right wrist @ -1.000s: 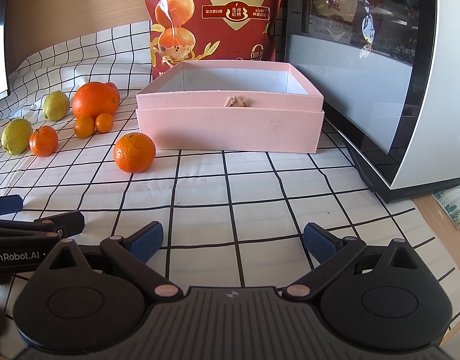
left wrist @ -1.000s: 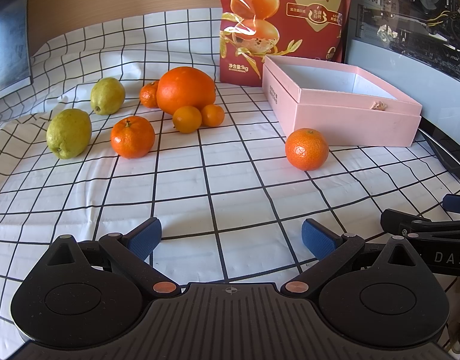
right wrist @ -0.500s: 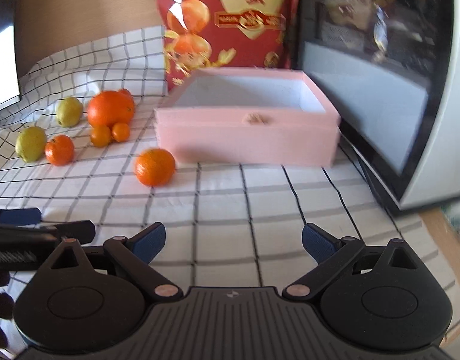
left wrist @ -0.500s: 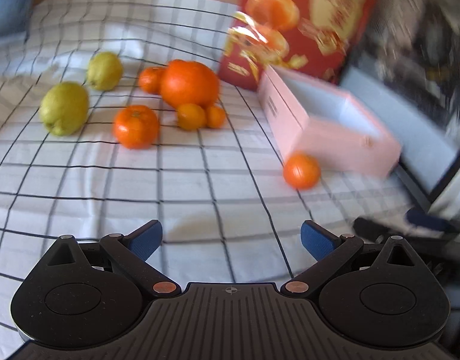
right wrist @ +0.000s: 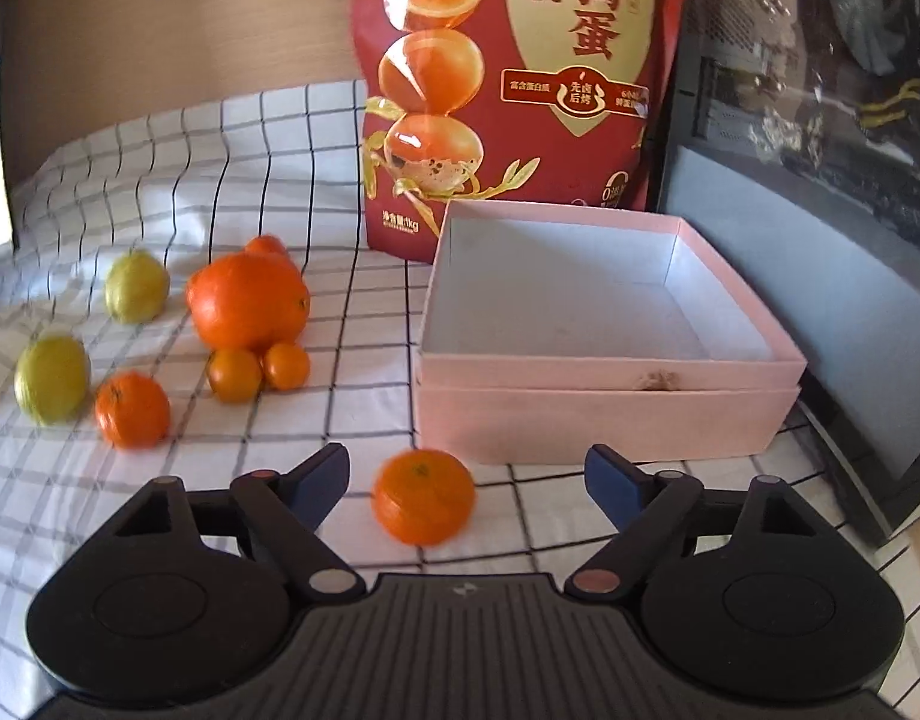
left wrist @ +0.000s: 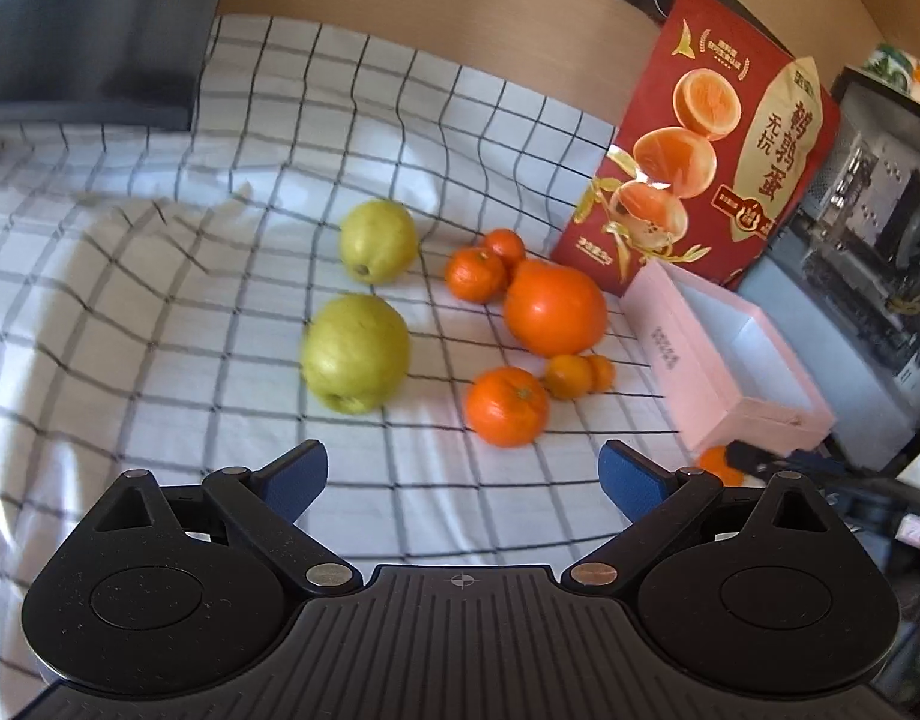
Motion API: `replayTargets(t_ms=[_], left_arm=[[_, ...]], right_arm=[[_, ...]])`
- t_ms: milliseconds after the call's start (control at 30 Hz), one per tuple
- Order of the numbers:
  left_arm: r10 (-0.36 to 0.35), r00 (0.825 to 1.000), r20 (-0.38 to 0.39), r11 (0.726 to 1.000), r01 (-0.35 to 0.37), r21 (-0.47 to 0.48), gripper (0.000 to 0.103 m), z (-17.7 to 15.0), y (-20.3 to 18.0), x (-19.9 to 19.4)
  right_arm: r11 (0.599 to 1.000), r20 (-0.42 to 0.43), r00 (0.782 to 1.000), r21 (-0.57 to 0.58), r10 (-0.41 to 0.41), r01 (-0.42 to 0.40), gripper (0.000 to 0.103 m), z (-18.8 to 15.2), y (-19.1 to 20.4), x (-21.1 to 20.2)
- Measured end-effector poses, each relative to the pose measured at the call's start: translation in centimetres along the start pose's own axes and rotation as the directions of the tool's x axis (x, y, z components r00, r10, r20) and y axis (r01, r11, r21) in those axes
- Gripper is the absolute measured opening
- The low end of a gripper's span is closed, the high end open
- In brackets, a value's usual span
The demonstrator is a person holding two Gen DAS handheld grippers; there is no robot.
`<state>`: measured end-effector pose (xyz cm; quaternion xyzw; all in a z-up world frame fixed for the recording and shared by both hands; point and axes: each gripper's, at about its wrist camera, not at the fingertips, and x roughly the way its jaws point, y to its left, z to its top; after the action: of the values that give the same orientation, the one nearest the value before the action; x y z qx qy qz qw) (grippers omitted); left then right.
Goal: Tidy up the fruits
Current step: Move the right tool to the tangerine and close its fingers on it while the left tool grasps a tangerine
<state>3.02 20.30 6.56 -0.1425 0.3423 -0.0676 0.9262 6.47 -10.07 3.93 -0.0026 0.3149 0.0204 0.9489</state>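
Oranges [right wrist: 246,300] front red bag [right wrist: 520,90] — "无抗鹌鹑蛋" (1kg).

A black-checked white tablecloth [right wrist: 351,324] carries everything. At frame left lie oranges [right wrist: 246,300] and green pears [right wrist: 137,287]. An open pink box [right wrist: 604,420] sits right of centre, a red snack bag [right wrist: 514,90] behind it.

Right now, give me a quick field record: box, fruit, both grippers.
box: pink box, open, nothing inside
nearest fruit: mandarin on the cloth in front of the box, between the right gripper fingers, untouched
other fruit: large orange, two green pears, several small oranges, left of the box
left gripper: open, facing the fruit group
behind box: red bag
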Motion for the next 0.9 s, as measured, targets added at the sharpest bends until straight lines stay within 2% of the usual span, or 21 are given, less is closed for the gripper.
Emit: replayTargets(t_ms=[67, 167, 233, 333, 500, 567, 633, 833, 900], left_arm=[[0.023, 1.000, 0.010, 1.000, -0.023, 0.002, 0.100, 0.4, 0.3, -0.1], [-0.009, 0.999, 0.034, 1.000, 0.008, 0.014, 0.100, 1.2, -0.1, -0.3], [0.001, 0.998, 0.059, 0.999, -0.003, 0.036, 0.100, 1.4, -0.9, -0.4], [-0.004, 0.999, 0.043, 0.999, 0.002, 0.049, 0.100, 1.4, -2.2, -0.1], [0.004, 1.000, 0.013, 0.992, -0.005, 0.125, 0.100, 0.9, -4.3, 0.7], [0.000, 1.000, 0.004, 0.990, -0.001, 0.140, 0.099, 0.9, -5.0, 0.8], [-0.001, 1.000, 0.001, 0.985, 0.000, 0.170, 0.099, 1.0, -5.7, 0.9], [0.005, 1.000, 0.004, 0.968, -0.006, 0.249, 0.098, 2.2, -8.0, 2.3], [0.004, 1.000, -0.003, 0.959, -0.003, 0.282, 0.096, 2.8, -9.0, 3.9]], right_arm=[[1.000, -0.003, 1.000, 0.003, 0.003, -0.003, 0.086, 0.0, 0.5, -0.2], [0.998, -0.011, 1.000, -0.060, 0.002, -0.003, 0.086, -0.2, 1.3, -0.4], [0.995, -0.013, 1.000, -0.100, 0.000, -0.001, 0.086, -0.1, 1.4, -0.3], [0.995, -0.042, 0.999, -0.101, 0.006, -0.010, 0.086, 0.3, 0.7, 0.5], [0.996, -0.058, 0.997, -0.075, 0.043, -0.048, 0.085, 0.7, -0.3, 1.8], [0.995, -0.067, 0.995, -0.062, 0.077, -0.081, 0.082, 0.8, -0.3, 2.3], [0.993, -0.077, 0.992, -0.061, 0.101, -0.105, 0.074, 0.8, 0.0, 3.0], [0.991, -0.071, 0.991, -0.060, 0.112, -0.116, 0.050, 0.6, 0.9, 3.5], [0.989, -0.063, 0.992, -0.088, 0.111, -0.116, 0.049, 0.4, 1.0, 3.3]])
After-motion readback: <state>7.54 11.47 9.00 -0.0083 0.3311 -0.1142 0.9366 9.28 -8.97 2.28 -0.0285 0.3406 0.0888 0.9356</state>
